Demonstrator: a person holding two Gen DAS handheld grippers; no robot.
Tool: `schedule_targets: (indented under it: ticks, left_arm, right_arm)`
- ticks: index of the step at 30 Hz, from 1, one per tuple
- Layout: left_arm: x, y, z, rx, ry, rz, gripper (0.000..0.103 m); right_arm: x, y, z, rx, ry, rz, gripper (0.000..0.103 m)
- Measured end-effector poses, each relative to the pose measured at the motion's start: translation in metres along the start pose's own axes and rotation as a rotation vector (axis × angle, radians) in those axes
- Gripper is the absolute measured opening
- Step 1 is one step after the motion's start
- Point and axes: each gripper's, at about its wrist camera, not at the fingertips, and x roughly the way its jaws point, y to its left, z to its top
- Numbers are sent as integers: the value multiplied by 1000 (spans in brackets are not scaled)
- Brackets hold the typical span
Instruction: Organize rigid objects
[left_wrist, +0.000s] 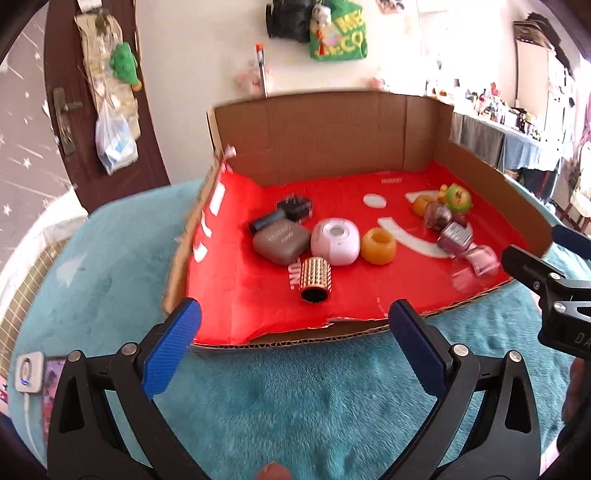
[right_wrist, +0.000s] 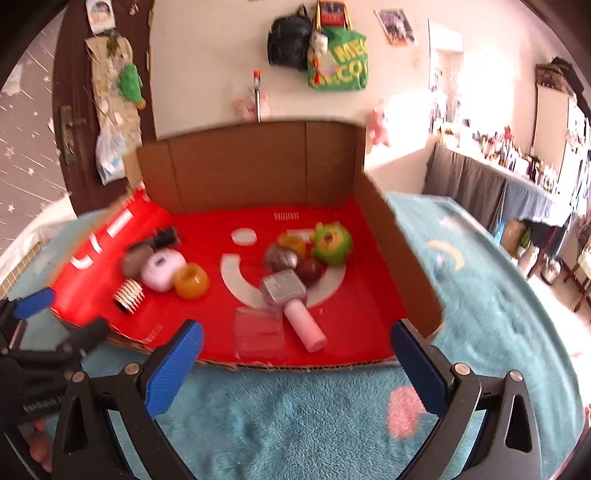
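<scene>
Both tools are hovering over the teal fleece blanket (left_wrist: 288, 398), jaws spread wide and gripping nothing. The left gripper (left_wrist: 293, 350) is facing the torn front edge of the red-lined cardboard tray (left_wrist: 332, 328); just ahead of its fingers the studded gold cylinder (left_wrist: 315, 276) is lying on its side, with the grey case (left_wrist: 281, 240), white round device (left_wrist: 335, 241) and amber ring (left_wrist: 378, 245) bunched beyond it. Ahead of the right gripper (right_wrist: 295, 358) a clear plastic box (right_wrist: 259, 334) and pink toy microphone (right_wrist: 291, 304) are lying nearest, the green toy (right_wrist: 331, 242) farther back. The cylinder looks likely to roll, so the left fingers should probably be closing across its curved sides, square and low.
</scene>
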Motion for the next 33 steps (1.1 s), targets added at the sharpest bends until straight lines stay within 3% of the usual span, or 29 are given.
schedule_targets:
  ticks: [5, 14, 22, 33]
  left_arm:
    - [-17, 1, -9, -11, 19, -15, 103]
    - [-4, -7, -40, -38, 168, -59, 103]
    - [16, -10, -58, -63, 256, -54, 103]
    - [18, -10, -60, -77, 242, -50, 103]
  right_arm:
    - [-26, -2, 1, -31, -26, -8, 103]
    - [-15, -13, -34, -17, 153, 9, 103]
    - [3, -18, -55, -9, 233, -16, 103]
    - [14, -20, -58, -6, 249, -26, 103]
